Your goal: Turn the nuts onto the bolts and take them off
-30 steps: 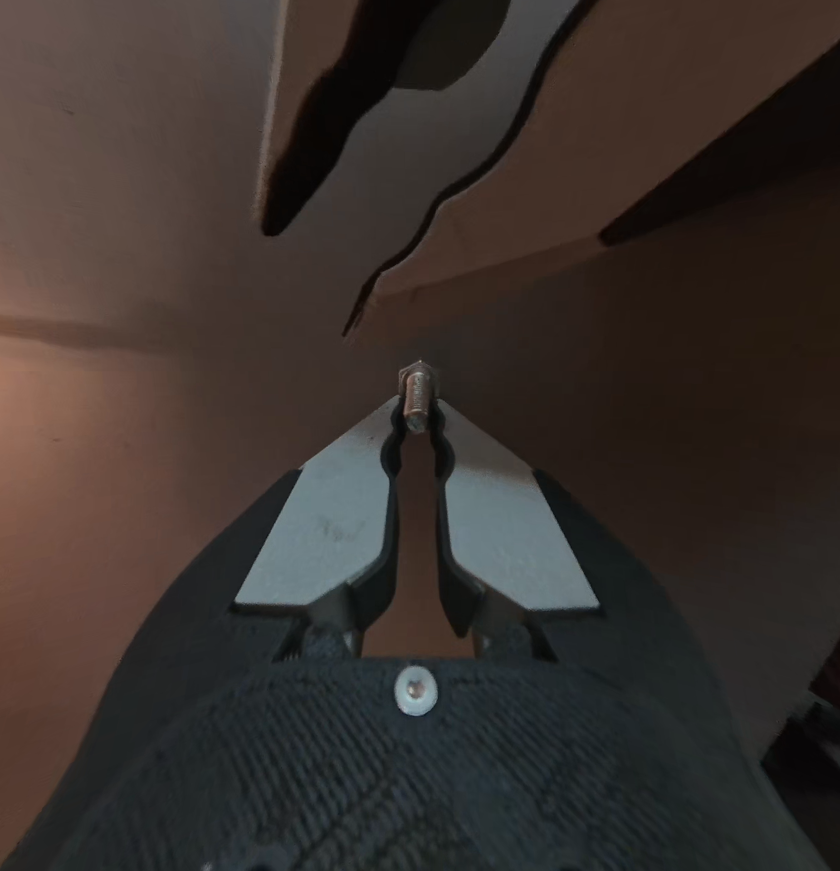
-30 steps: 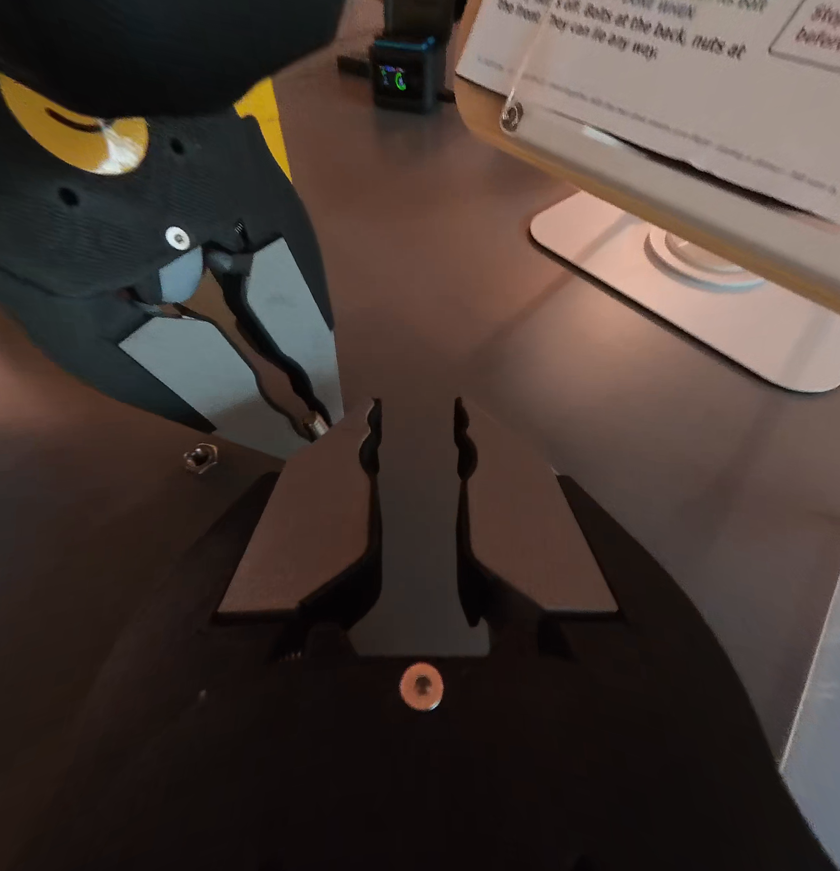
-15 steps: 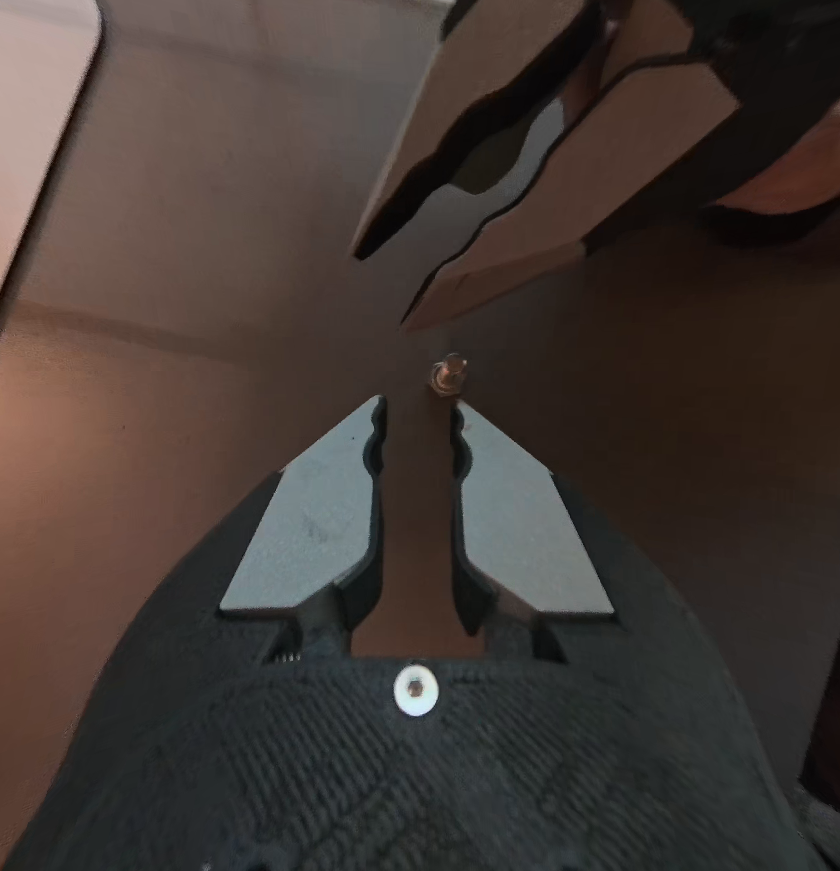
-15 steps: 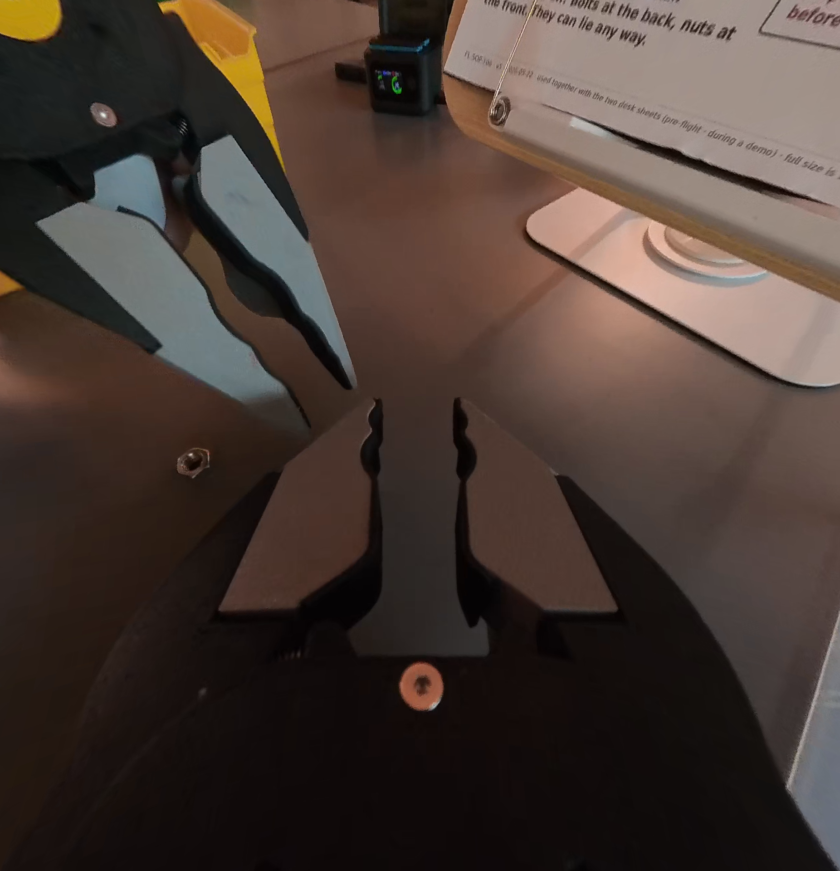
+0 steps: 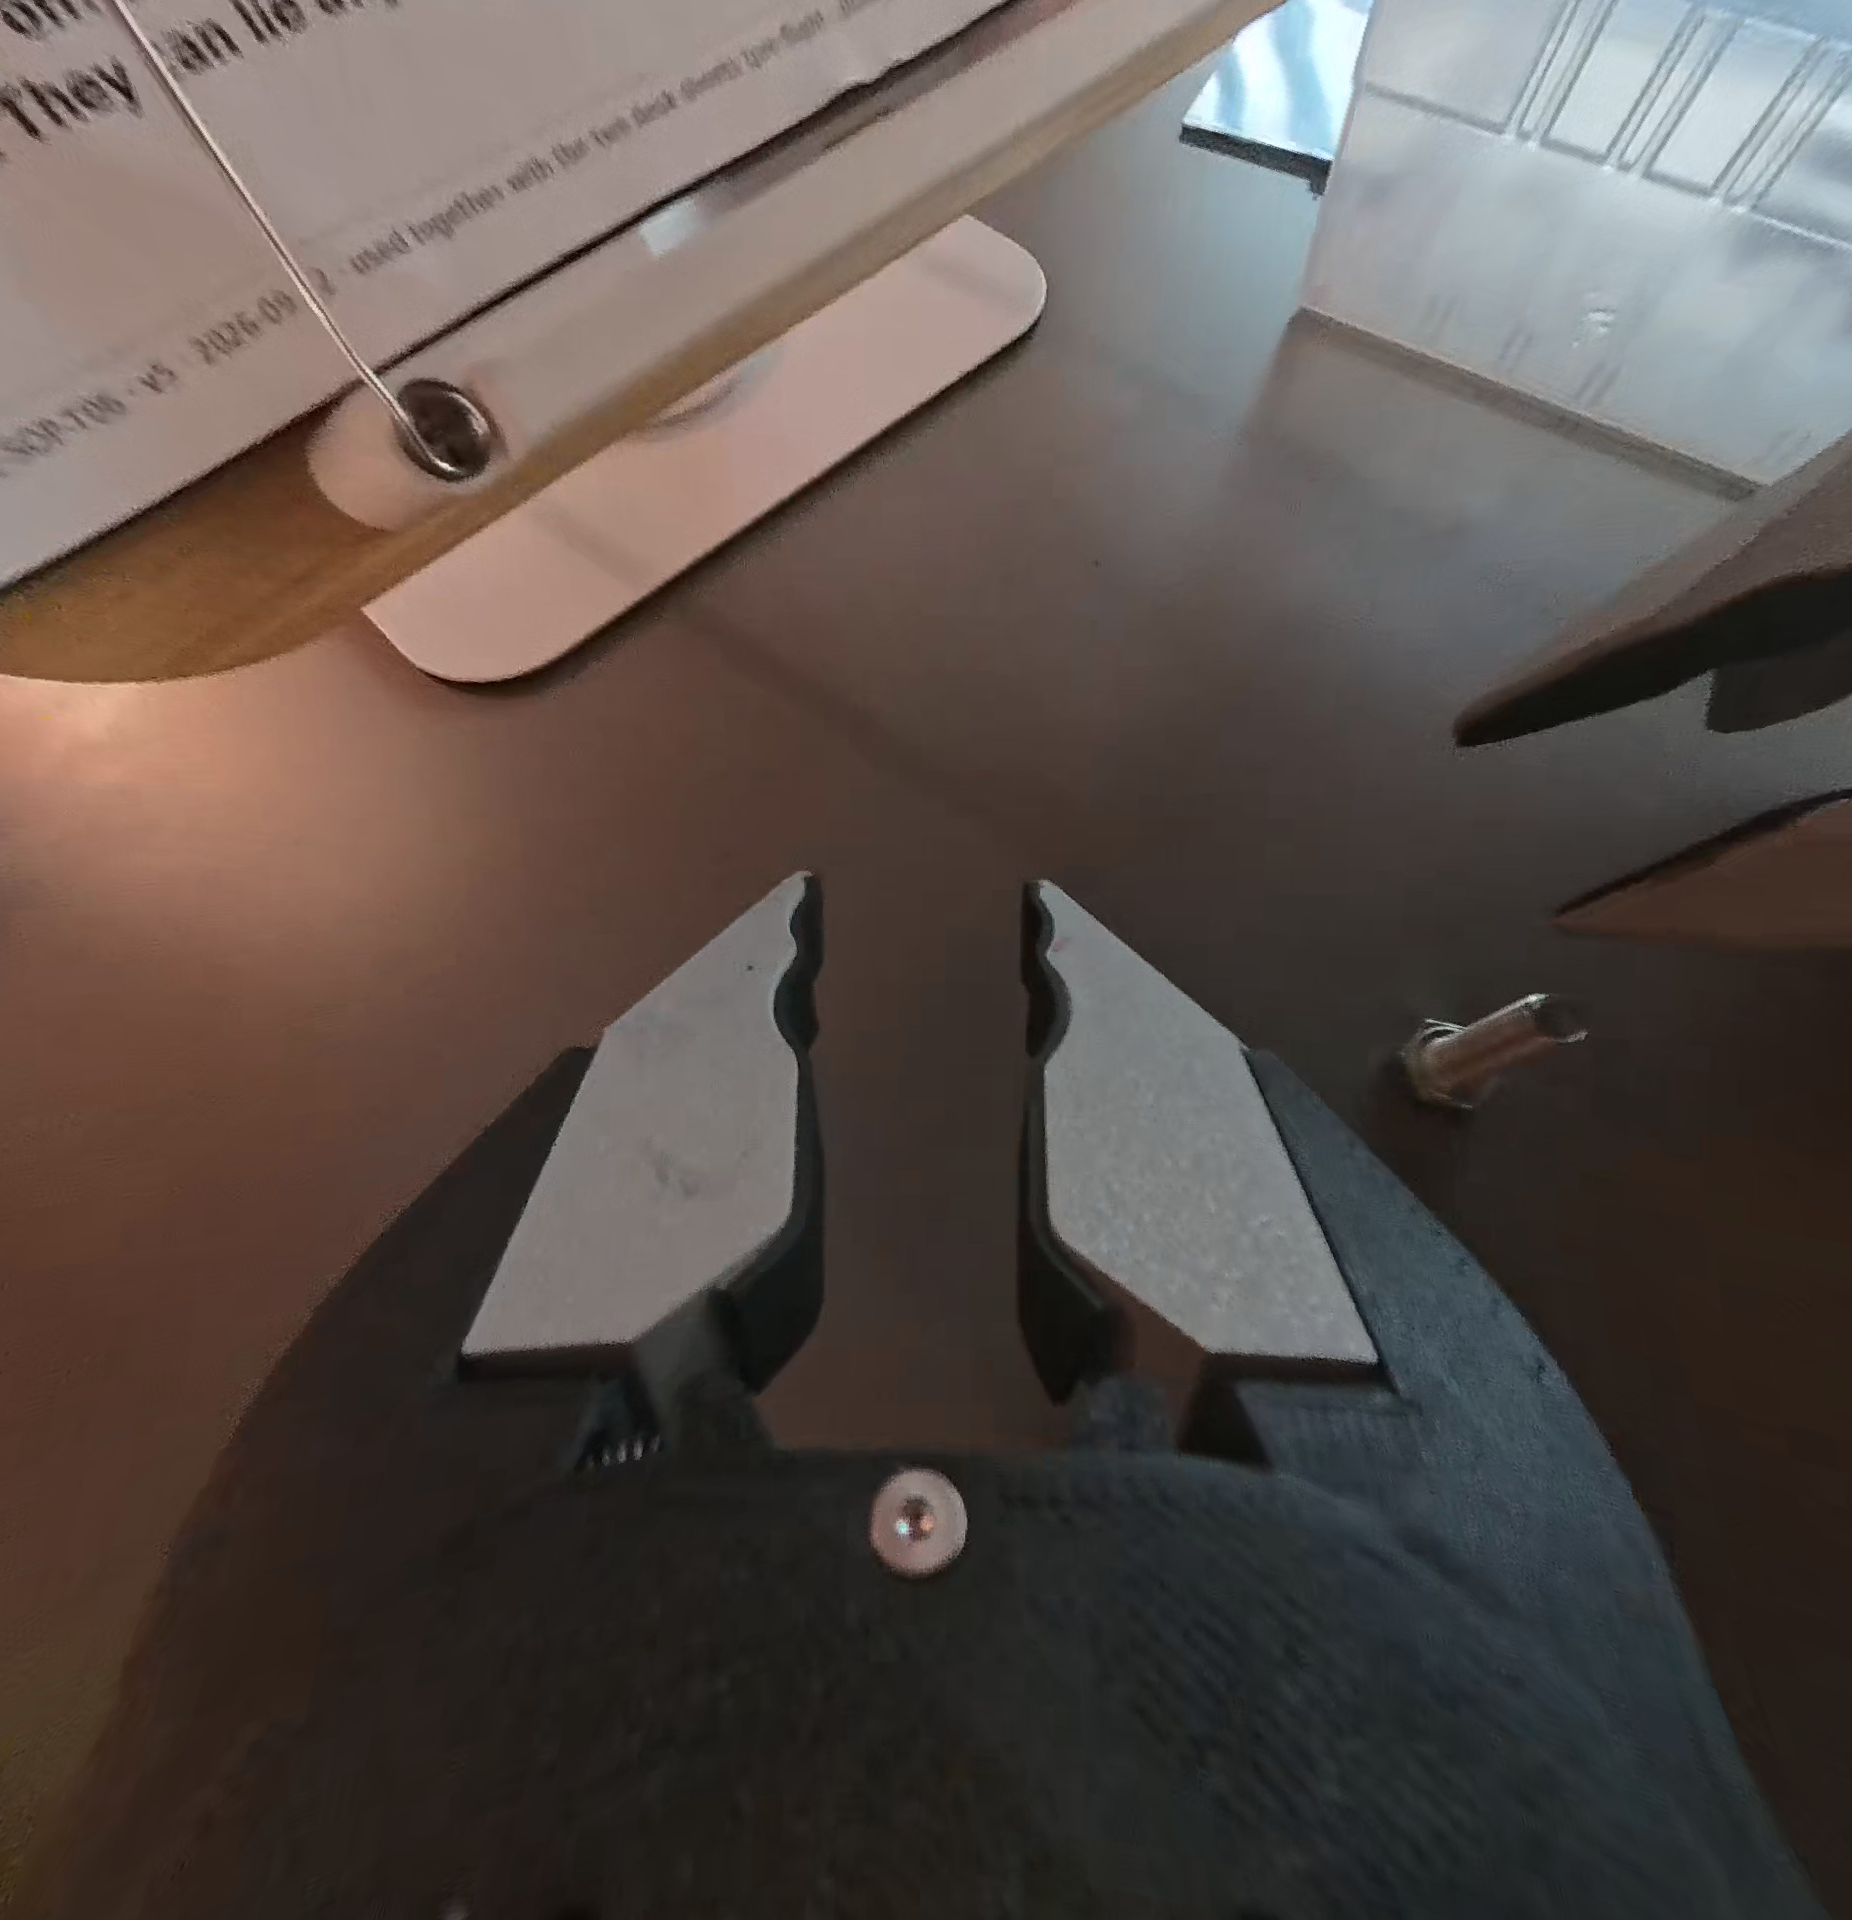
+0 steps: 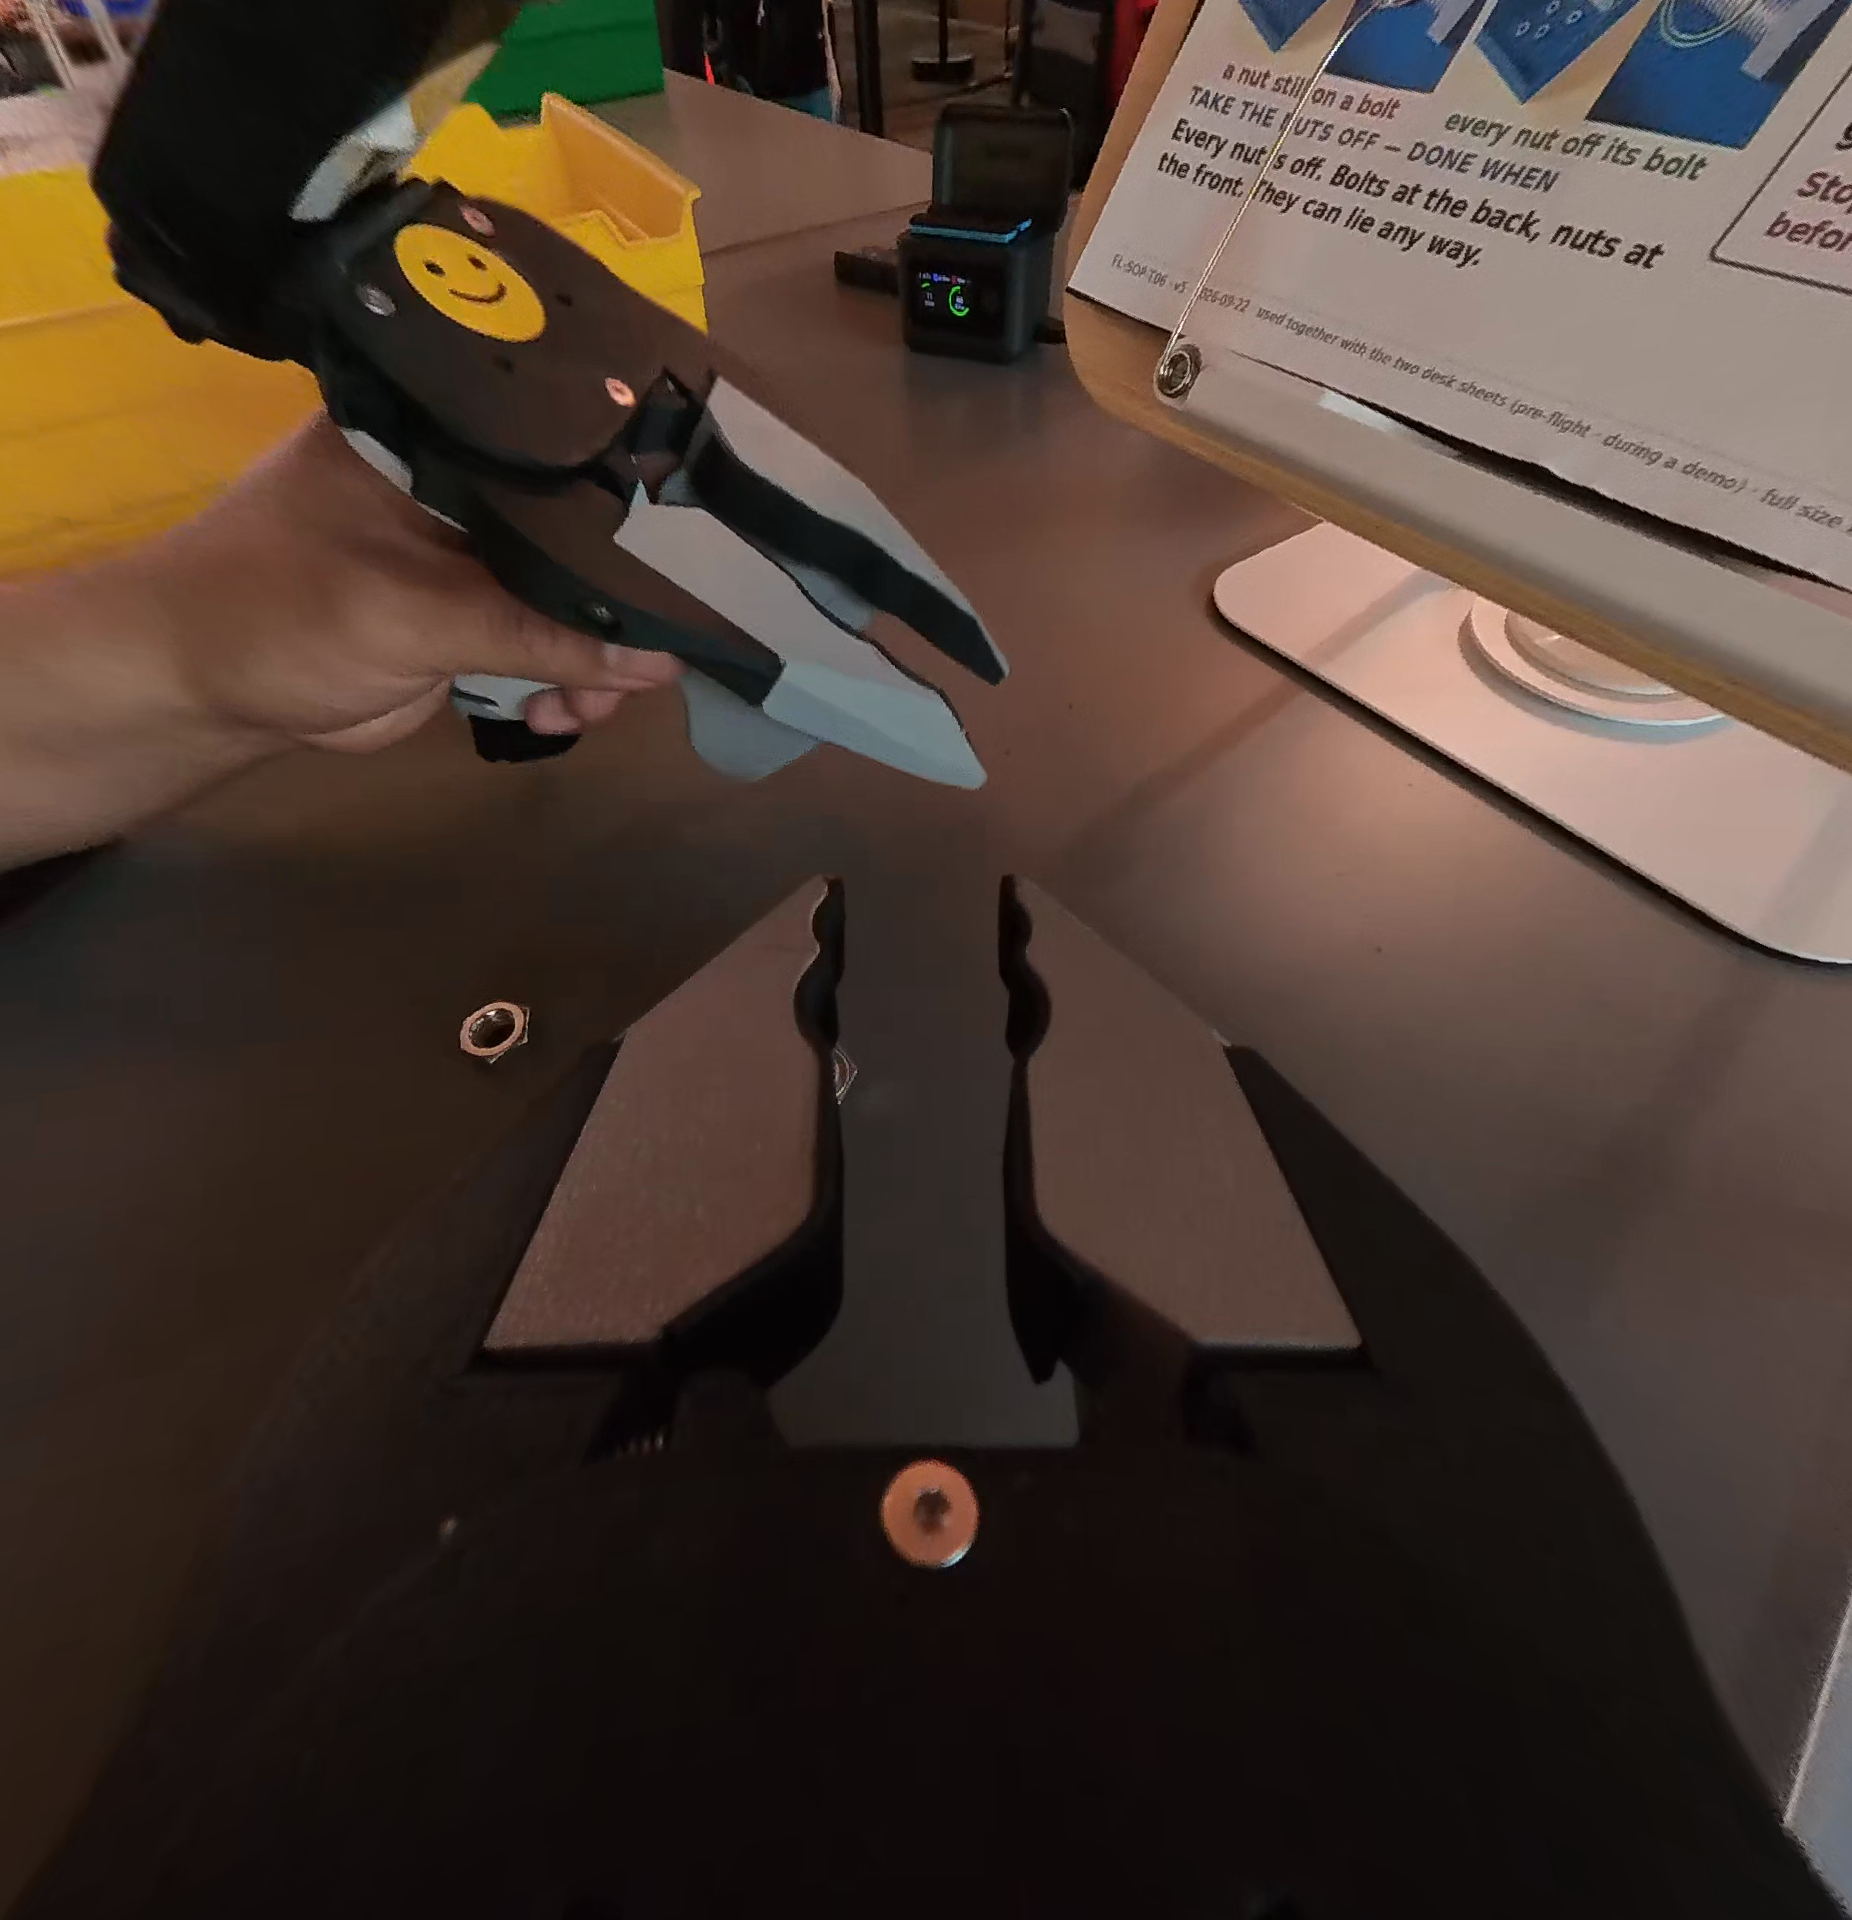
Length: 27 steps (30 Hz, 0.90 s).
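Note:
A small silver bolt (image 5: 1488, 1049) lies on its side on the dark table, to the right of my left gripper (image 5: 922, 904), which is open and empty above the table. A loose hex nut (image 6: 494, 1031) lies flat on the table to the left of my right gripper (image 6: 919, 904), which is open and empty. In the right wrist view a hand holds the left gripper (image 6: 974, 727) raised at the upper left, jaws apart. A small metal glint (image 6: 845, 1070) shows beside the right gripper's left finger. The right gripper's fingers (image 5: 1680, 665) show at the right edge of the left wrist view.
A wooden stand with a printed sheet (image 6: 1524, 312) on a white base (image 6: 1524, 748) stands at the back right. Yellow bins (image 6: 91, 416) sit at the back left, with a small black device with a screen (image 6: 963, 291) behind. A translucent box (image 5: 1628, 229) stands at the far right.
My left gripper opened and let go of the bolt, then rose and swung away to the left. The bolt now lies on the table. The right gripper stayed open and hardly moved.

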Each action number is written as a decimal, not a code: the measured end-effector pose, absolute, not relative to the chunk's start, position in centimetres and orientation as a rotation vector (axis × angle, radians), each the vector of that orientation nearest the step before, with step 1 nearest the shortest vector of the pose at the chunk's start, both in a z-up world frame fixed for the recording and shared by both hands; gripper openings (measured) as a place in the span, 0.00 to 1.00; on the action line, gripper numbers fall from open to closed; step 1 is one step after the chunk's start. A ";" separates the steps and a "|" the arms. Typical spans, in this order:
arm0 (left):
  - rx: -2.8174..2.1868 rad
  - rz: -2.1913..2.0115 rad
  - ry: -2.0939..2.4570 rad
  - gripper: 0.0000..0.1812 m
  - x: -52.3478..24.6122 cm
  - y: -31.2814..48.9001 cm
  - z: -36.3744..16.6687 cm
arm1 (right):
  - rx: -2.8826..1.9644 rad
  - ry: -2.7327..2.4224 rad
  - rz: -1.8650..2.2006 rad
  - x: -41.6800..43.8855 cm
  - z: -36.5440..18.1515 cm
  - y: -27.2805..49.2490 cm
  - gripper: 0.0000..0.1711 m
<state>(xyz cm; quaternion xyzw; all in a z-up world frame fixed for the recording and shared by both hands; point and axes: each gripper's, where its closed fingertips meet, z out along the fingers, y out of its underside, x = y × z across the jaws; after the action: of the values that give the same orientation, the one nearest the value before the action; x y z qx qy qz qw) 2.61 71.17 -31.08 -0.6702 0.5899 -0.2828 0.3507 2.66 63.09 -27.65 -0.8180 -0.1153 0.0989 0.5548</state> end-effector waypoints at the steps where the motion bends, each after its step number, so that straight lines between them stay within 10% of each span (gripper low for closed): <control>1: -1.744 -0.740 1.537 0.20 2.7 71.0 -31.5 | -1.931 -0.268 0.238 2.7 -27.6 63.1 0.15; 27: -1.731 -0.752 1.548 0.18 3.1 70.5 -31.8 | -1.870 -0.310 0.296 1.4 -26.3 62.5 0.16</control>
<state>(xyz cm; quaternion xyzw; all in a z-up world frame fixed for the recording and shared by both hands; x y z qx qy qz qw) 3.06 70.53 -31.81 -0.6659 0.5958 -0.2893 0.3433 1.36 62.52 -26.34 -0.7982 -0.1324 0.1264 0.5739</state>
